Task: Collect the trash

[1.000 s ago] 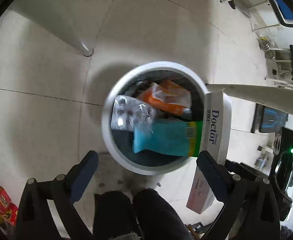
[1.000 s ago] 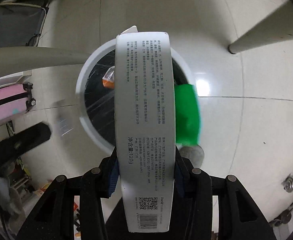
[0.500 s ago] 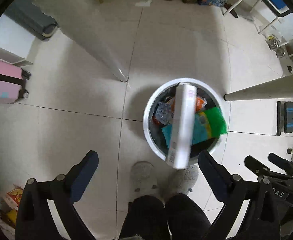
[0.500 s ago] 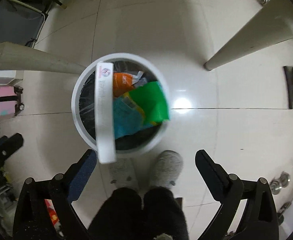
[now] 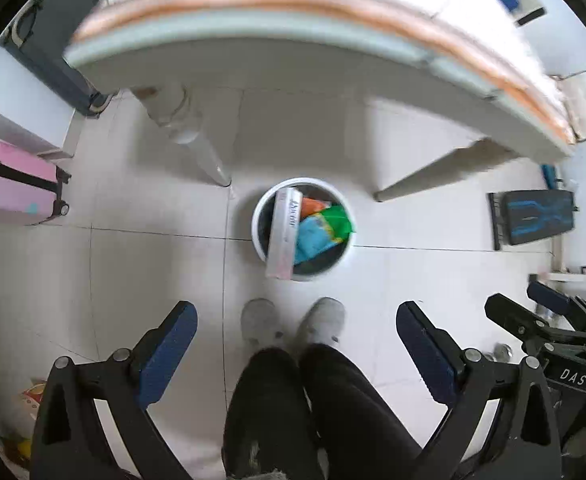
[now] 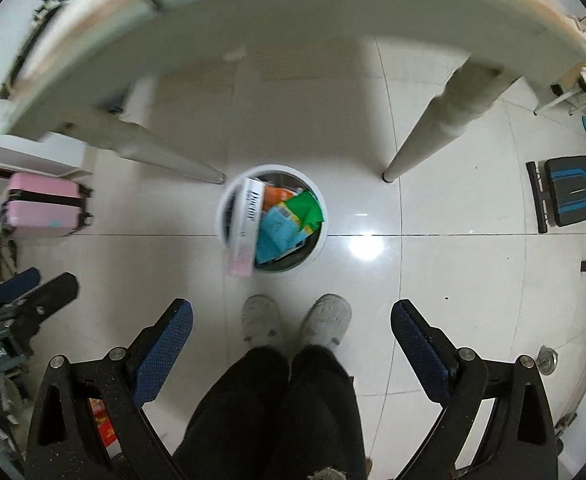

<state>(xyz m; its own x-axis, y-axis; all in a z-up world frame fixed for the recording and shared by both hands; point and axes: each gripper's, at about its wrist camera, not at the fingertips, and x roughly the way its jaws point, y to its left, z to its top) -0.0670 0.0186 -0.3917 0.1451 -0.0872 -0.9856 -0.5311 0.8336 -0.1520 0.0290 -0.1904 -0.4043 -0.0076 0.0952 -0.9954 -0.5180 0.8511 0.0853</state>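
Note:
A round white trash bin (image 5: 257,222) (image 6: 322,236) stands on the tiled floor far below both grippers. A long white toothpaste box (image 5: 284,236) (image 6: 245,226) lies across its left side, one end over the rim. Orange, green (image 5: 338,219) (image 6: 307,210) and blue wrappers (image 5: 311,238) (image 6: 275,234) lie in the bin. My left gripper (image 5: 296,354) is open and empty, high above the floor. My right gripper (image 6: 291,350) is open and empty too. The right gripper also shows in the left wrist view (image 5: 549,324) at the right edge.
A table (image 5: 253,52) (image 6: 293,28) spans the top of both views, its legs (image 5: 197,144) (image 6: 437,128) flanking the bin. A pink suitcase (image 5: 11,184) (image 6: 41,210) stands at left. The person's slippered feet (image 5: 293,324) (image 6: 297,320) are just before the bin.
The right gripper opened and let go of the toothpaste box, which now rests in the bin. Both grippers rose well away from the bin, up to table height.

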